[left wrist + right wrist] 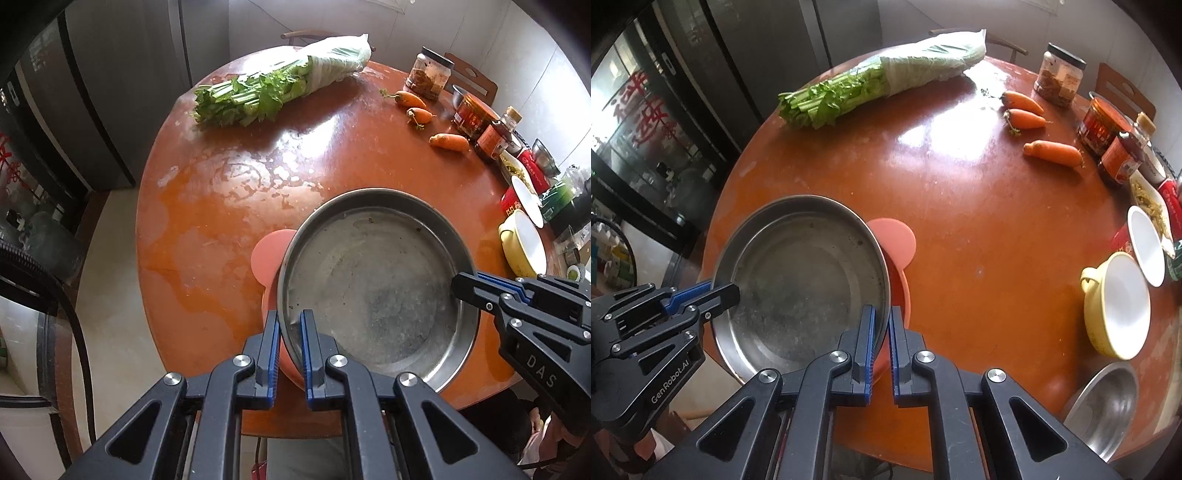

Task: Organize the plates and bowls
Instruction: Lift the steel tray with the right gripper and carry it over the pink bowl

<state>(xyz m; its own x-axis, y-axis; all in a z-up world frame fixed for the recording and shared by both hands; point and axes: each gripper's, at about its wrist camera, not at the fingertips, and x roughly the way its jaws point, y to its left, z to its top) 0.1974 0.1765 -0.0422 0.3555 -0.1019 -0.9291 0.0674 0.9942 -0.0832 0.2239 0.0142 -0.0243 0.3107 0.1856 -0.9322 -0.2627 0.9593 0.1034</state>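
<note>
Bright daylight glare across the glossy table (258,166), soft shadows, sharp focus, heavy fisheye bending with dark corners.

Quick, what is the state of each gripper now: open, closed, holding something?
Left gripper: closed on the rim of the steel plate.
Right gripper: closed on the opposite rim of the same plate.

Grey steel pan (376,284) over a salmon-pink bowl (271,254) on a glossy orange-brown surface (229,206); orange carrots (1052,152), green celery (827,98), a pale yellow bowl (1115,306) lined white.
</note>
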